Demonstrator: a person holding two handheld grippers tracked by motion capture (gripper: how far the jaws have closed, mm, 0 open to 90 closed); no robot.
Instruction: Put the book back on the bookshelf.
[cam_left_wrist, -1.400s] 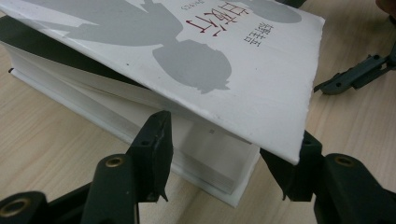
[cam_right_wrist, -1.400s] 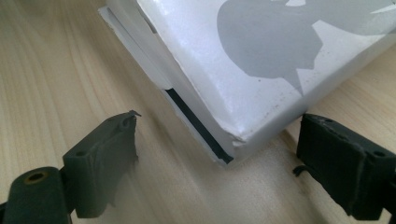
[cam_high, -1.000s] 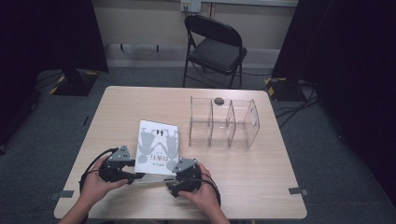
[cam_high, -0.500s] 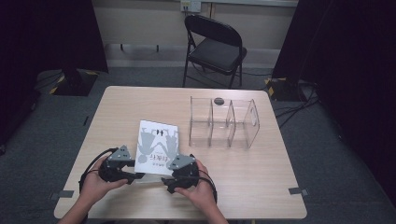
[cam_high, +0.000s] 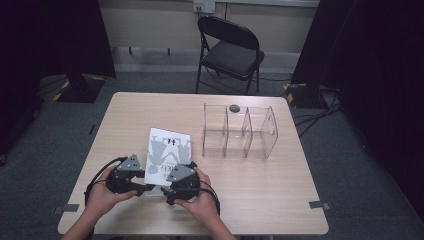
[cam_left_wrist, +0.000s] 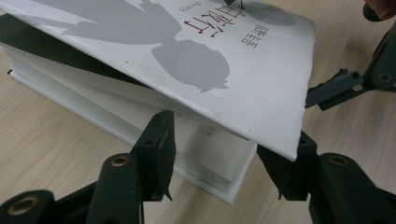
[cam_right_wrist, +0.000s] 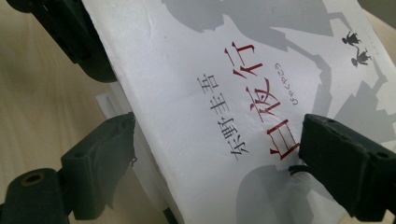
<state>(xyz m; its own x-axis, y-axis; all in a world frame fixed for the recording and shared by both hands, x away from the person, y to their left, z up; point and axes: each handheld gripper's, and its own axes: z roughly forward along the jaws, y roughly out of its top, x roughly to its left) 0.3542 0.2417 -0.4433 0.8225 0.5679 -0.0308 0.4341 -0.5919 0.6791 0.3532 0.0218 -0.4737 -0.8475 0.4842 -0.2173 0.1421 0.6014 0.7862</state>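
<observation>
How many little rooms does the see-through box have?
3. The clear box stands on the table right of the book: one room at its left, one middle, one right.

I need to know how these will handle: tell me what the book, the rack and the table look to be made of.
Book: paper, with a matte white soft cover that lifts and bends above a thick block of pages. Rack: clear rigid plastic, probably acrylic; the table shows through its walls. Table: pale wood-grain top, likely laminate, with low sheen.
</observation>
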